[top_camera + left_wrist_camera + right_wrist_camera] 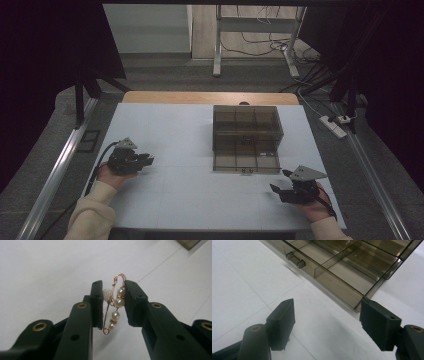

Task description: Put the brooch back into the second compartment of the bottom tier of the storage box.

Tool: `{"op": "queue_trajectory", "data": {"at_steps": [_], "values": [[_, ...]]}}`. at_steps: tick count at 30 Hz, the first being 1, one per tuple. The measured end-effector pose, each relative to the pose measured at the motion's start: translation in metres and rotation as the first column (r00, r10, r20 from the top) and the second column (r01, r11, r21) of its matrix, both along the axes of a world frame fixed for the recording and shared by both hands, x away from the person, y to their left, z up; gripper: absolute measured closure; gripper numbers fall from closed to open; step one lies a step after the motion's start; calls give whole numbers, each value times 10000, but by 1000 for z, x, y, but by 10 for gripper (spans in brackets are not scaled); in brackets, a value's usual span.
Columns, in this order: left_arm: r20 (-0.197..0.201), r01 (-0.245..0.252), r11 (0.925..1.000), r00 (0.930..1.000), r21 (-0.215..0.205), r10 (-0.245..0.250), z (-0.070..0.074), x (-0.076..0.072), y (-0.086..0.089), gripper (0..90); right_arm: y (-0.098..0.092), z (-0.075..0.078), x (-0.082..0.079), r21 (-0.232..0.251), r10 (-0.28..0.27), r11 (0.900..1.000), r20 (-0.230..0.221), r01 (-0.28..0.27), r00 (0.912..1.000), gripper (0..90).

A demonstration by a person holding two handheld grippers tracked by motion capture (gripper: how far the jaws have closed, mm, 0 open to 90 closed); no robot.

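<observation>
A gold safety-pin brooch with several pearl beads (113,303) stands upright between the black jaws of my left gripper (113,298), which is shut on it above the white table. In the high view that left gripper (145,161) sits at the table's left, pointing right. At the lower right my right gripper (278,191) rests open, and the right gripper view shows its jaws (327,320) wide apart with nothing between them. Just beyond them lies the pulled-out drawer (342,267) of a smoky clear box (246,137), split into compartments, with a small knob (295,260) on its front.
The white table top (175,140) has a wooden strip along its far edge. Metal rails run down both sides of the table. Behind it stand a desk frame (255,40), loose cables and a power strip (334,125) on the floor.
</observation>
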State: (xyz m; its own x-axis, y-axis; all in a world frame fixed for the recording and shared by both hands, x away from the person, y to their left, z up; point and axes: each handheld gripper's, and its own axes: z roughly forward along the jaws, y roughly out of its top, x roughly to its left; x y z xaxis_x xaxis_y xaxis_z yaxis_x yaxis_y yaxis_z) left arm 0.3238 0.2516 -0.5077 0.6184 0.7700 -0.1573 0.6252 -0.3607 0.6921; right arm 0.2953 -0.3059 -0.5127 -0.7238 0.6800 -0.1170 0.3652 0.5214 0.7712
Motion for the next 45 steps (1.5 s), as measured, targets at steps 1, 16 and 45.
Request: {"op": "queue_trajectory", "data": {"at_steps": [1,16,45], "values": [[11,58,10000,10000,-69,-58,0,0,0,689,0,0,0,5,-2,10000,1,2,10000,280],[565,157,9996,9983,-217,-144,9,1,-19,689,0,1,0,-7,-5,10000,24,5,10000,280],[1237,352,9973,9920,-649,-269,19,11,-55,689,0,0,1,-36,-77,10000,13,77,10000,280]]}}
